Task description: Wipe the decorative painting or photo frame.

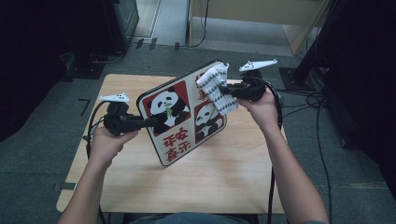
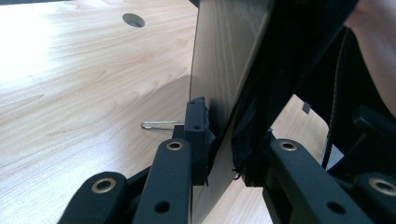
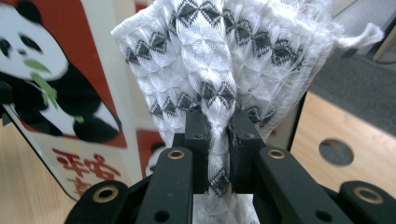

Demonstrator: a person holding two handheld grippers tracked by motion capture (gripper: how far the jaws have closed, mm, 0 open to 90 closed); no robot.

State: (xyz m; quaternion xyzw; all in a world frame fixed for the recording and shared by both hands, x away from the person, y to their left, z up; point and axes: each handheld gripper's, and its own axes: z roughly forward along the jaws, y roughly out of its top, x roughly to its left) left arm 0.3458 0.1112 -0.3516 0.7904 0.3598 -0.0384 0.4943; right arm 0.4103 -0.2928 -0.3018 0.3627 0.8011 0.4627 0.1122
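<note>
A panda-printed tray (image 1: 177,116) with red panels and red characters stands tilted on edge over the wooden table. My left gripper (image 1: 156,122) is shut on its left edge; in the left gripper view the tray's thin edge (image 2: 219,93) runs up between the two jaws. My right gripper (image 1: 224,91) is shut on a white cloth with a black diamond pattern (image 1: 215,86), which lies against the tray's upper right corner. In the right gripper view the cloth (image 3: 219,60) bunches up from between the jaws, with the panda tray (image 3: 51,84) behind it at the left.
The light wooden table (image 1: 140,186) has a round hole (image 3: 335,151) near its edge. A thin metal clip-like wire (image 2: 161,124) lies on the tabletop beside the tray. Cables trail on the grey floor at the right; dark equipment stands around the table.
</note>
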